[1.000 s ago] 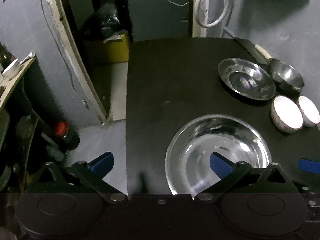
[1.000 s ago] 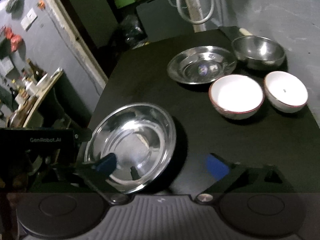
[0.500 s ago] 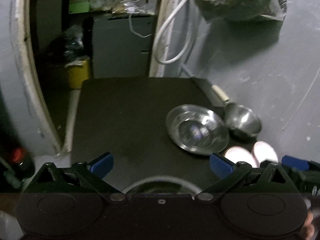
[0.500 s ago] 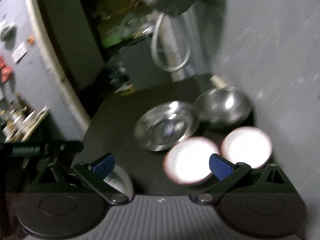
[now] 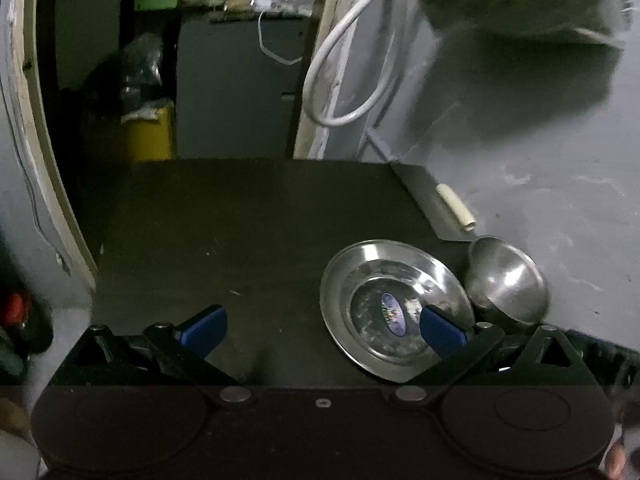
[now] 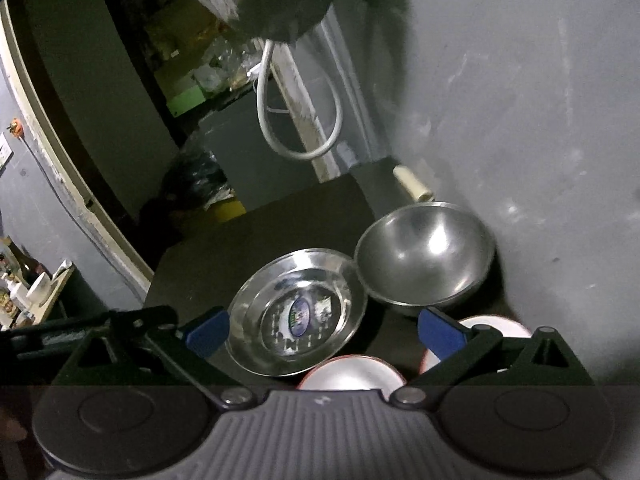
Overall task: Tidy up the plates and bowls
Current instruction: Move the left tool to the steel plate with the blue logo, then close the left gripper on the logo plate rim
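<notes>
Hovering with fingers spread and empty, both grippers (left (image 5: 322, 328), right (image 6: 324, 330)) face the shallow round steel plate (image 6: 298, 316) on the black worktop (image 5: 240, 236); careless closing could knock the touching steel bowl (image 6: 424, 256).

The right gripper (image 6: 322, 330) hangs with its blue-tipped fingers (image 6: 208, 330) spread wide and empty across the lower frame. Between them lies a steel plate (image 6: 296, 312) (a sticker at its centre), its rim meeting a steel bowl (image 6: 424, 256) at centre right. Two red-rimmed white bowls (image 6: 352, 374) peek out at lower right on the black table (image 6: 260, 232).
</notes>
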`<state>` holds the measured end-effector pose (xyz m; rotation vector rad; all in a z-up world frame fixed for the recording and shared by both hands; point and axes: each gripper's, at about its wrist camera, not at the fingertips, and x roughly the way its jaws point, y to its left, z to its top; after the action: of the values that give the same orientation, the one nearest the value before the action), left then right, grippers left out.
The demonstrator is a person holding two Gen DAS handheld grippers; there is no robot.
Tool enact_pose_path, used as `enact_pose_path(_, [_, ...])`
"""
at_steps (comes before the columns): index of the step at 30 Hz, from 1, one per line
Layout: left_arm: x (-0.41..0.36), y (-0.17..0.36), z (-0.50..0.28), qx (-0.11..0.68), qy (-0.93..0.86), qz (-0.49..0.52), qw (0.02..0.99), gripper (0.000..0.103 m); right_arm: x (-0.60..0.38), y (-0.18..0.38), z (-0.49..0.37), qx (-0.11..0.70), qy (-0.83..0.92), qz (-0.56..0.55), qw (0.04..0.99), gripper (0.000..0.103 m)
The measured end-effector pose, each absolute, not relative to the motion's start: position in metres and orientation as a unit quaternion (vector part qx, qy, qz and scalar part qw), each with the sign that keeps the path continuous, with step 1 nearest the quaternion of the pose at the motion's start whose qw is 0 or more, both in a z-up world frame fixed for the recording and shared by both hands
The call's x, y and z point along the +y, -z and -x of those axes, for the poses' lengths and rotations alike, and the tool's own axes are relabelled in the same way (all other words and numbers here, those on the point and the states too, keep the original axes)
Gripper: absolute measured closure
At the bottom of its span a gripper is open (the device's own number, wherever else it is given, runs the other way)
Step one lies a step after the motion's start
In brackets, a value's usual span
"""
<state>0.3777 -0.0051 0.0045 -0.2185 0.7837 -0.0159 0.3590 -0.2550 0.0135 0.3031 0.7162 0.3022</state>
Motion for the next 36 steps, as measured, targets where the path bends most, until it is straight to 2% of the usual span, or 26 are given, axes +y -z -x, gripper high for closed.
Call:
enact_pose_path(3, [-0.004, 0.009, -0.396, 0.398, 0.004, 0.108, 0.911, 0.001, -0.248, -0.001, -0.373, 0.362, -0.152, -0.146, 0.908, 0.005])
enact_pose_path(8, [-0.002, 0.026, -0.415, 0.422, 0.003, 0.120, 0.898, 0.002, -0.239, 0.014, -0.389, 0.382, -0.157, -0.140, 0.900, 0.020])
enact_pose_path(16, [-0.014, 0.037, -0.430, 0.426, 0.016, 0.112, 0.897, 0.005, -0.233, 0.027, -0.404, 0.402, -0.148, -0.136, 0.893, 0.031])
enact_pose_path(22, [-0.016, 0.042, -0.433, 0.435, 0.022, 0.111, 0.893, 0.021, -0.232, 0.035, -0.409, 0.413, -0.139, -0.136, 0.890, 0.043])
enact_pose_path(25, [-0.017, 0.044, -0.434, 0.441, 0.026, 0.115, 0.890, 0.034, -0.231, 0.038, -0.411, 0.418, -0.138, -0.138, 0.888, 0.055])
enact_pose_path(27, [-0.017, 0.046, -0.434, 0.445, 0.031, 0.119, 0.887, 0.052, -0.231, 0.039, -0.412, 0.419, -0.135, -0.138, 0.887, 0.059])
enact_pose_path(35, [-0.015, 0.048, -0.433, 0.450, 0.029, 0.111, 0.886, 0.082, -0.236, 0.042, -0.412, 0.419, -0.124, -0.138, 0.889, 0.079])
enact_pose_path(36, [-0.013, 0.047, -0.433, 0.450, 0.028, 0.111, 0.886, 0.084, -0.236, 0.043, -0.411, 0.418, -0.124, -0.137, 0.889, 0.079])
